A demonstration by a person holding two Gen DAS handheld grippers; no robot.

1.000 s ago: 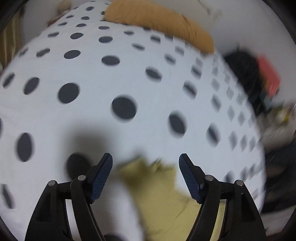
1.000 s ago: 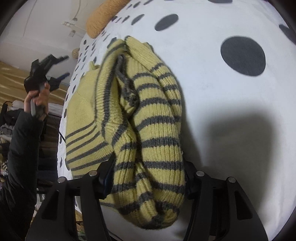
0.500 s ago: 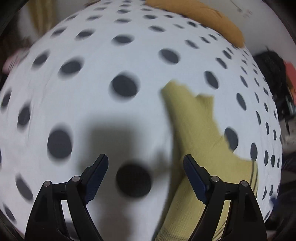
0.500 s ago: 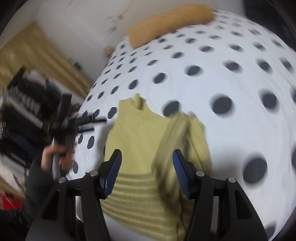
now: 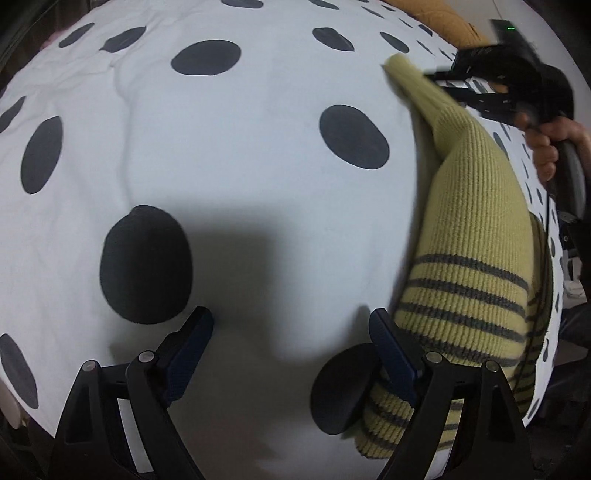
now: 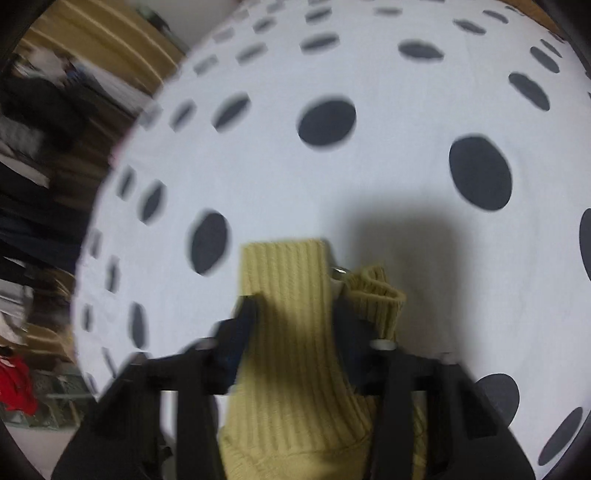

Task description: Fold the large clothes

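Nearest in the left wrist view, the left gripper (image 5: 291,343) hangs over the white bedsheet (image 5: 229,147) with its 2 jaws wide apart, having just been opening, and only sheet and 1 black dot between them. Its right finger lies just beside, perhaps touching, the striped lower part of the yellow-green knit sweater (image 5: 476,236), which runs up the right side of that view along the bed. Nearest in the right wrist view, the right gripper (image 6: 295,317) has just closed its jaws on a ribbed, plain yellow-green end of the sweater, the fabric filling the gap between the blurred fingers and sticking out past them onto the sheet. Farther up in the left view, that same gripper pinches the sweater's narrow far end, with the person's right hand (image 5: 554,144) around its handle. Beyond it lies an orange cushion (image 5: 443,22) at the bed's far edge.
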